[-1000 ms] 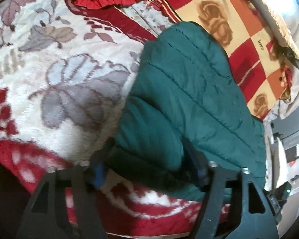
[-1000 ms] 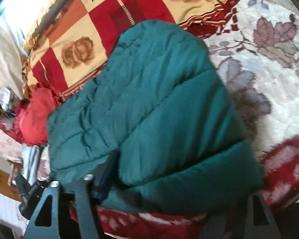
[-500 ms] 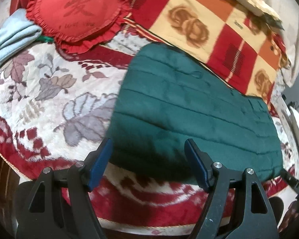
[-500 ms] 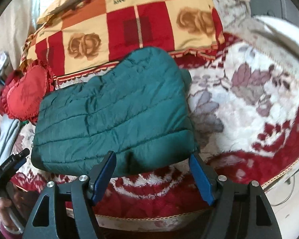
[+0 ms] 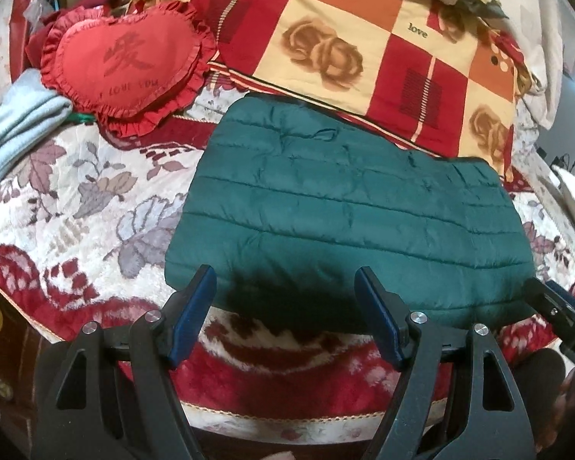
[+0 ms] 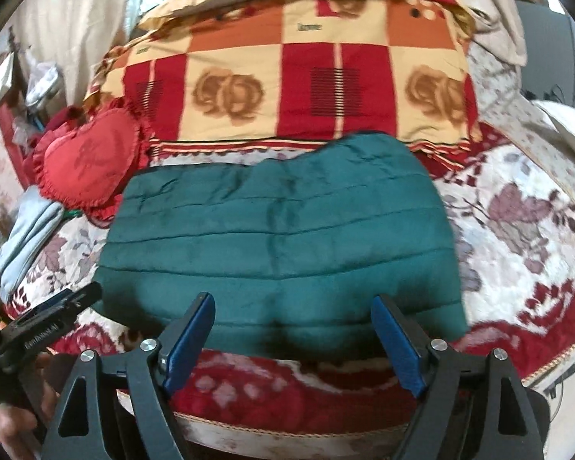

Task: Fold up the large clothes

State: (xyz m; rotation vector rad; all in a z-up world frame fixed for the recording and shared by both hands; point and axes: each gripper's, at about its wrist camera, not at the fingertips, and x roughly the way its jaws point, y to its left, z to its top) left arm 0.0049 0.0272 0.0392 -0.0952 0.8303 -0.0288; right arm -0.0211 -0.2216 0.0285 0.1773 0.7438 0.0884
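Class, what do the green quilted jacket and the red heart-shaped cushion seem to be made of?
Green quilted jacket: probably padded synthetic shell, nylon or polyester, with a smooth, faint sheen; stitched channels puff between seams.
Red heart-shaped cushion: seemingly satin-like woven fabric, lightly glossy, with a gathered ruffle edge and printed lettering. Fibre cannot be confirmed by sight.

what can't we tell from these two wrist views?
- Green quilted jacket: underside layers, sleeves and zipper hidden by its own top fold, both views.
- Heart cushion lettering: blurred in the right wrist view.
- Light blue garment: cut off by the left wrist view's left edge.
- Right gripper: mostly cut off by the left wrist view's edge.
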